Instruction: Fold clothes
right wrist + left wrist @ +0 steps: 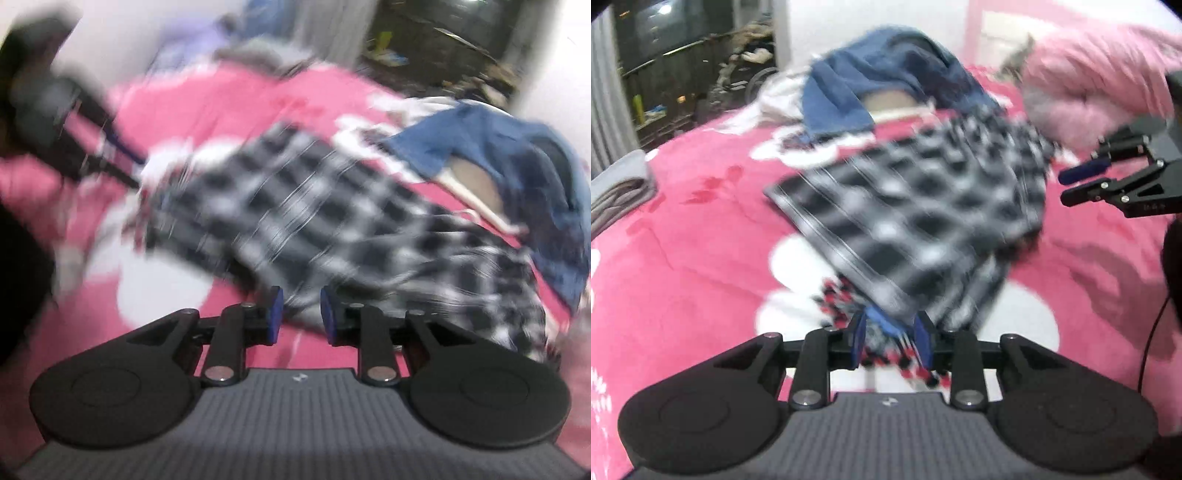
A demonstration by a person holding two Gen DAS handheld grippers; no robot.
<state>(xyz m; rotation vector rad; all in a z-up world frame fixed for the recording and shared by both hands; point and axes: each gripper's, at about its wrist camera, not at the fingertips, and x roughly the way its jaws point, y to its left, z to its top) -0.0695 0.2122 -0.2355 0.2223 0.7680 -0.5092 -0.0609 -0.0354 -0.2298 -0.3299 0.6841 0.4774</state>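
1. Both views blurred; fine detail unreliable.
2. Black-and-white checked garment [908, 206] lies across the middle of the left-wrist frame on the pink blanket [694, 258], folded into a rough slab that runs from upper right to lower centre.
3. My left gripper [892, 341], bottom centre: blue pads stand apart, with a red, white and black checked cloth edge [886, 356] between them. I cannot tell whether the pads press on it.
4. My right gripper [297, 317], bottom centre of the right-wrist frame: pads apart, nothing pinched; the checked garment's near edge sits just beyond the tips.
5. Blue denim piece [886, 74] at upper centre, beyond the checked garment.
6. Pink fluffy sleeve [1100, 81] at upper right of the left-wrist frame.
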